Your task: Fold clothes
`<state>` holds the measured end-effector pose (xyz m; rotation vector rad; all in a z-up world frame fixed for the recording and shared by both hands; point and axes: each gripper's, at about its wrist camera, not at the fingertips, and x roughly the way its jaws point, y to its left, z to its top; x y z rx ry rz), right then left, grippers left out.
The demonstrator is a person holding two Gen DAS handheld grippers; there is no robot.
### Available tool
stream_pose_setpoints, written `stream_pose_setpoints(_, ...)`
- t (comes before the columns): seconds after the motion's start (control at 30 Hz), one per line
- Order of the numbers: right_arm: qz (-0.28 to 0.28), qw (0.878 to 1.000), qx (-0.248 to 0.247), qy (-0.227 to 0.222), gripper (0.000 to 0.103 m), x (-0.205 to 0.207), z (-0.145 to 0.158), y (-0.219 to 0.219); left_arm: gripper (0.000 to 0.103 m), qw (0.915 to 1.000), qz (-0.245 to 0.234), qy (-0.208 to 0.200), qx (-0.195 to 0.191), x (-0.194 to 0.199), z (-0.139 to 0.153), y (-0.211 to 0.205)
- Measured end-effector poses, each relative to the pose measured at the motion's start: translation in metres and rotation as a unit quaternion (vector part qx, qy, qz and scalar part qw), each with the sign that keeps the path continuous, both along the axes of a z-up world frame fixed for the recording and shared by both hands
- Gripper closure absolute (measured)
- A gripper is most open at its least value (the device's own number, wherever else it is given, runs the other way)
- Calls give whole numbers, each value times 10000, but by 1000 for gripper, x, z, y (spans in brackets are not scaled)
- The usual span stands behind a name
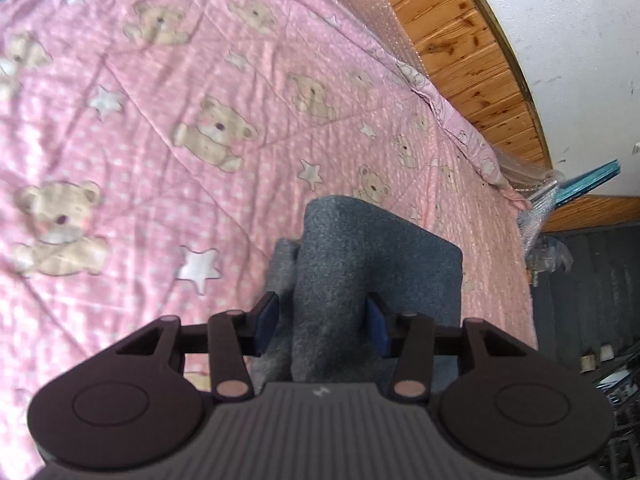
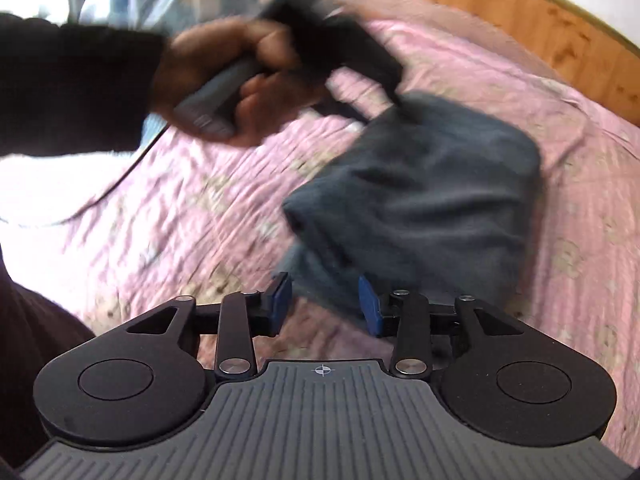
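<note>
Left wrist view: my left tool (image 1: 322, 322) stands partly open, its blue pads astride a raised fold of the grey garment (image 1: 372, 264) without pressing it. That garment lies bunched on the pink bear quilt (image 1: 132, 128), near the wooden headboard (image 1: 464, 44).

Right wrist view, blurred: my right tool (image 2: 326, 300) is partly open over the garment's (image 2: 420, 200) near edge, gripping nothing. Beyond, a hand (image 2: 224, 80) holds the other tool at the garment's far corner.
</note>
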<state>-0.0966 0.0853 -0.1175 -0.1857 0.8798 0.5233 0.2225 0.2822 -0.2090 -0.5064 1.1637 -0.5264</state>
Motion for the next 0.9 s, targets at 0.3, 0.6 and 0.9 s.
stream_pose_setpoints(0.3,-2051,9587,1563,1201,55,88,-76,-120,49,9936,-808,-108,786,-60,21,-32)
stream_pose_setpoints(0.6,-1799,9477,2281,1320,50,79,-69,-163,33,9629,-1411,-1237,1940,-46,111,-110)
stream_pose_setpoints(0.9,-1433,9441,2549,1520,64,109,-115,-158,45,8957,-2377,-741,3683,-1,-1,-287)
